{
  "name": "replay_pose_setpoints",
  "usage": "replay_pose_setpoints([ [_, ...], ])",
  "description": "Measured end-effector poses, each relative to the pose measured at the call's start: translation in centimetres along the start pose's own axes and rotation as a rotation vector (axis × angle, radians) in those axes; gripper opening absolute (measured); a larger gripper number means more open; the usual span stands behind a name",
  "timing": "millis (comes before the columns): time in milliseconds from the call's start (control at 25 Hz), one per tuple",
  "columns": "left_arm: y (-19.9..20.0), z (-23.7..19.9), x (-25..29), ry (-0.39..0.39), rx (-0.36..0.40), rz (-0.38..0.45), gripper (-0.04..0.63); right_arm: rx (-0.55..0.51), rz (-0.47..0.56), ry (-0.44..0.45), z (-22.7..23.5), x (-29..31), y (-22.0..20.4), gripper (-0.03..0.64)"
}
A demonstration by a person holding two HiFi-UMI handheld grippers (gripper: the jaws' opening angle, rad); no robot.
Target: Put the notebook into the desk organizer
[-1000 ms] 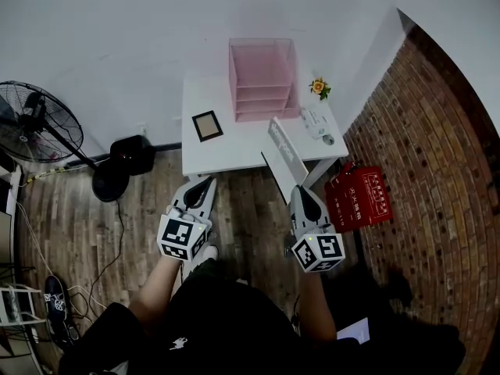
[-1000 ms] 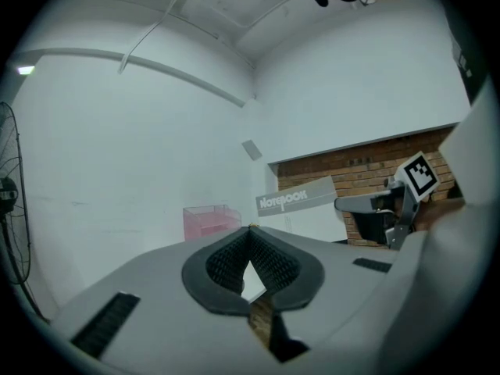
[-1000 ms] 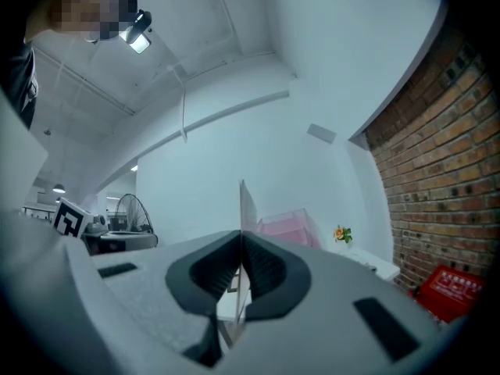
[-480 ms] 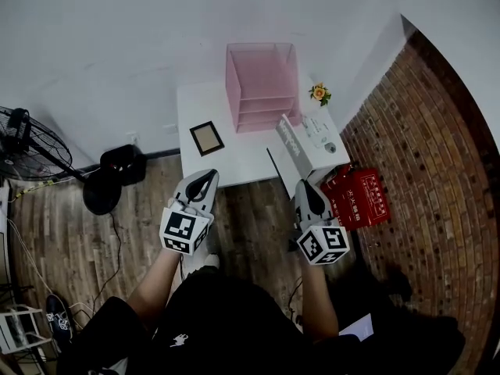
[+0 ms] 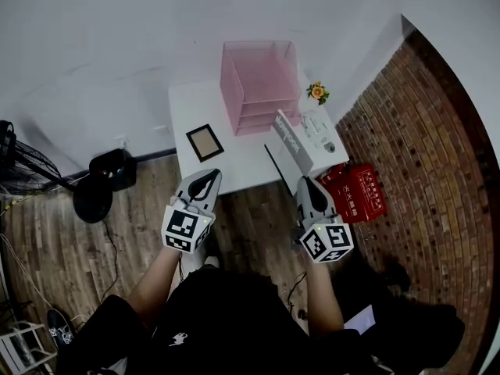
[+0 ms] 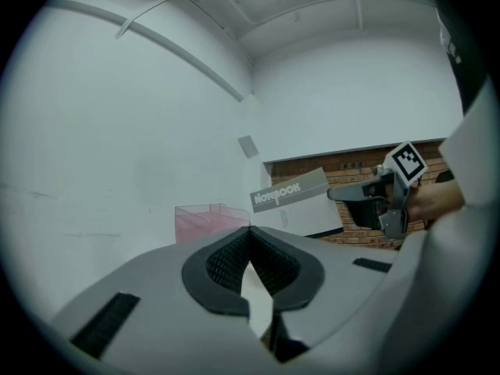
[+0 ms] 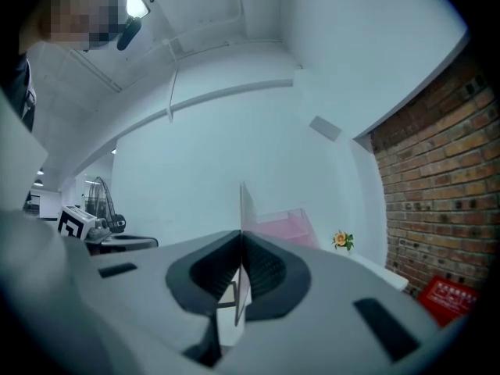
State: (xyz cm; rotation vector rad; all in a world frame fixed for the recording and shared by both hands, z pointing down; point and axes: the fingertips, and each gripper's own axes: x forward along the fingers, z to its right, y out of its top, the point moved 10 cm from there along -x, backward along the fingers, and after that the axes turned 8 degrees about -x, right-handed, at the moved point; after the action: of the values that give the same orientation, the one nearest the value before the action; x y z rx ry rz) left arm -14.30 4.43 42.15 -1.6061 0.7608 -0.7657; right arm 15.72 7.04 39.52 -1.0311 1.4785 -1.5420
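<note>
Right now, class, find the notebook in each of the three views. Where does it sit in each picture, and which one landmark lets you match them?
Head view: the notebook is right of centre, tilted, just right of the pink desk organizer.
Left gripper view: right of centre, its grey spine facing the camera.
Right gripper view: centre, edge-on, a thin sheet rising from between the jaws.
Shared landmark: the pink desk organizer.

The white desk [image 5: 187, 108] carried a pink desk organizer [image 5: 259, 84] at its back edge. A small framed picture [image 5: 205, 142] lay near its front left, and a little flower [image 5: 316, 91] stood at the back right corner.
</note>
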Motion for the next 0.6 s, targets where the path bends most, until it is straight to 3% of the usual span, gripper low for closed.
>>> replay_pose_setpoints([
  [360, -0.9, -2.6, 1.4, -0.013, -0.048, -0.011, 0.003, 0.024, -0.021, -0.043, 0.9, 0.5, -0.5, 0.008],
  [600, -1.4, -2.3, 3.9, -0.009, -0.04, -0.041, 0.003, 0.064, -0.041, -0.03, 3.2, 2.1, -2.5, 0.009],
])
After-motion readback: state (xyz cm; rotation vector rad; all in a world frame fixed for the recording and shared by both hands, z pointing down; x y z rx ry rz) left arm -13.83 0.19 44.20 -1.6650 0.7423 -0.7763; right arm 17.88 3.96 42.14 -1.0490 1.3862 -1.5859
